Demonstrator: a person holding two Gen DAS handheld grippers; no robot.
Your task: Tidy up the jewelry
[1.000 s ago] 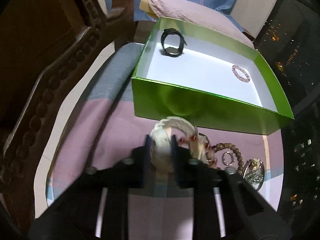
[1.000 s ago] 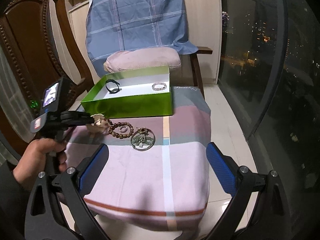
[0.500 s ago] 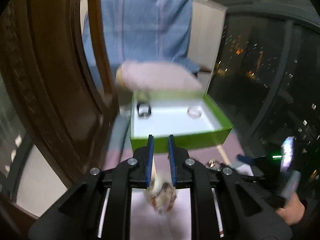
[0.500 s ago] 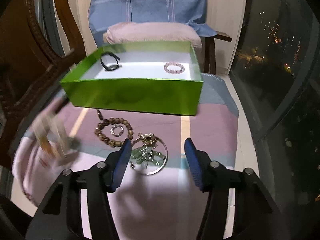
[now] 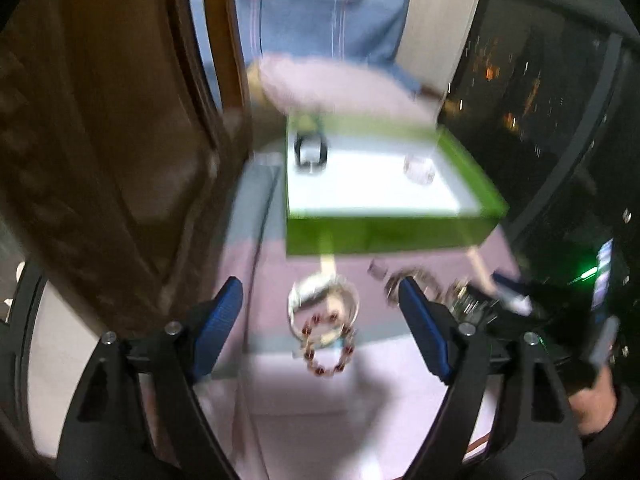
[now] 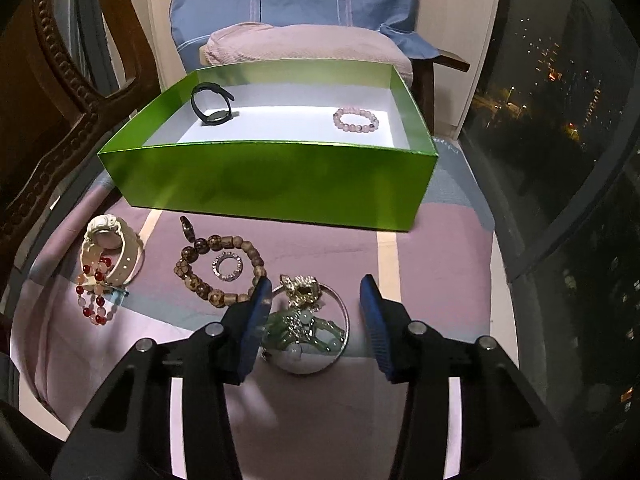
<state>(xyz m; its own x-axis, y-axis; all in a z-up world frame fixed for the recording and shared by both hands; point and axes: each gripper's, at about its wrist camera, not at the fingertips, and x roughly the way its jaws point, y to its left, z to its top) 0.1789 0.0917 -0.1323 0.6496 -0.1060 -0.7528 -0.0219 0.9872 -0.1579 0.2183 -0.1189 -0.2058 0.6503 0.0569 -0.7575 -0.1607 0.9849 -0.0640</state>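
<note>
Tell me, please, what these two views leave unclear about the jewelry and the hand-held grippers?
- Left wrist view: motion blur smears the box contents and the white watch.
- Right wrist view: right hand-held gripper covers part of the green pendant; contact cannot be judged.
- Right wrist view: left hand-held gripper is out of frame.

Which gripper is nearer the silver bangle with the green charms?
Right. The right gripper has its open jaws on either side of the silver bangle; the left gripper hangs open above the white watch, further left.

Glossy green box (image 6: 272, 184) with white floor, holding a black watch (image 6: 212, 105) and pale pink bead bracelet (image 6: 356, 119). Cloth (image 6: 432, 248) in mauve, grey-blue and pale pink blocks with cream stripes. On it: cream watch (image 6: 110, 254), red-and-pink beads (image 6: 94, 296), mottled brown beads (image 6: 218, 266).
</note>
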